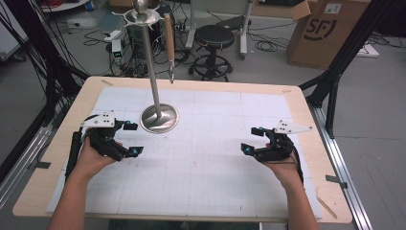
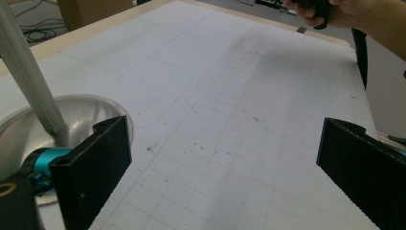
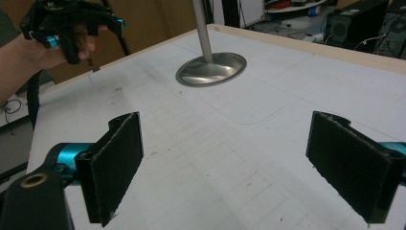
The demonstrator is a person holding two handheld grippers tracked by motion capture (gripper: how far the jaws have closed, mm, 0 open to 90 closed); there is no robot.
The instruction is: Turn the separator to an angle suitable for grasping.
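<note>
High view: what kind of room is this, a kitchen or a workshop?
Probably a lab or workshop. A table with a gridded mat stands among tangled floor cables, a cardboard box and a black stool.

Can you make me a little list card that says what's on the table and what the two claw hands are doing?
Table: pale wooden table with a white gridded mat
Stand: shiny metal stand with round base and tall pole, on the mat's far left part
Hanging thing: wooden-handled tool, hanging from the stand's top
Left gripper: open, holding nothing, beside the base
Right gripper: open, holding nothing, over the mat's right side
</note>
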